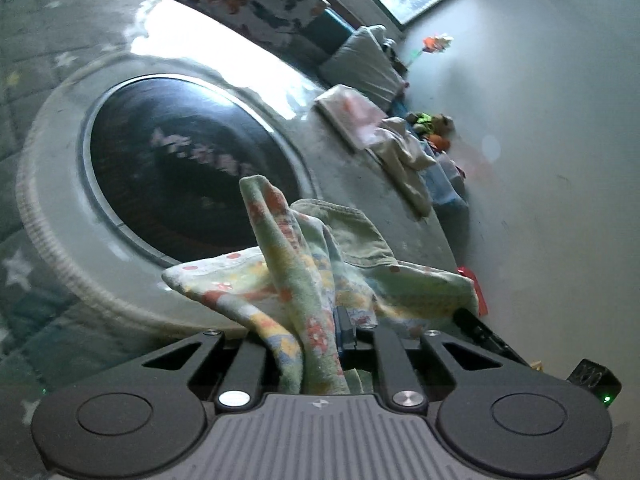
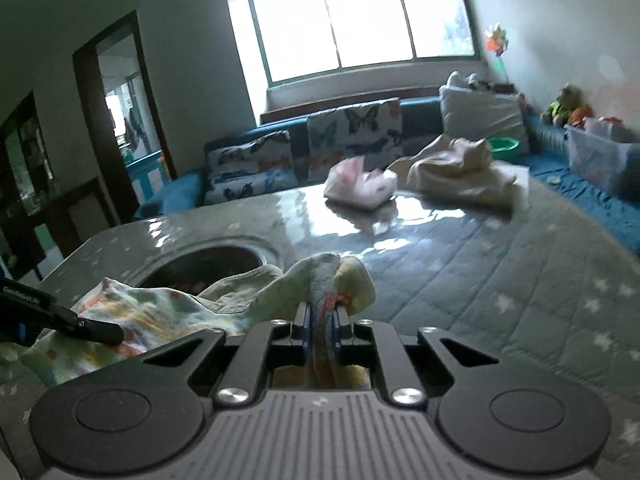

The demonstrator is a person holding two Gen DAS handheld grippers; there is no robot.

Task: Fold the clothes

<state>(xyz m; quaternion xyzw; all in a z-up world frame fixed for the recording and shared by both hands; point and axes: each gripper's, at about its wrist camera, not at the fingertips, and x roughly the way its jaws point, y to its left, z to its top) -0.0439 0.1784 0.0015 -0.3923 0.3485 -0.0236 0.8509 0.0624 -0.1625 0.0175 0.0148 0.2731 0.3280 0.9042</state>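
**Both grippers clamped on the floral garment above the table**

The floral garment (image 2: 168, 312) – pale green cloth with orange, yellow and blue print – hangs bunched between the two grippers, off the table's surface near its front edge. The right gripper (image 2: 321, 316) has its jaws together on a rolled fold of the cloth, which runs back between the blue pads and bulges out ahead of them. The left gripper (image 1: 316, 332) is likewise clamped on the garment; a thick twist of the fabric passes through its jaws and stands up in front of the camera, hiding most of the fingers. In the right wrist view the left gripper's black fingers enter from the left edge, buried in the cloth.

Beneath the garment the table (image 2: 500, 280) carries a grey quilted cover with white stars under a glossy clear sheet, and a round dark recess (image 2: 208, 264) is sunk into it just behind the cloth. Towards the far edge lie a pink folded garment (image 2: 360, 188) and, beside it, a cream crumpled garment (image 2: 456, 176). Beyond the table – butterfly cushions (image 2: 352, 136) on a blue bench under a bright window (image 2: 360, 12).
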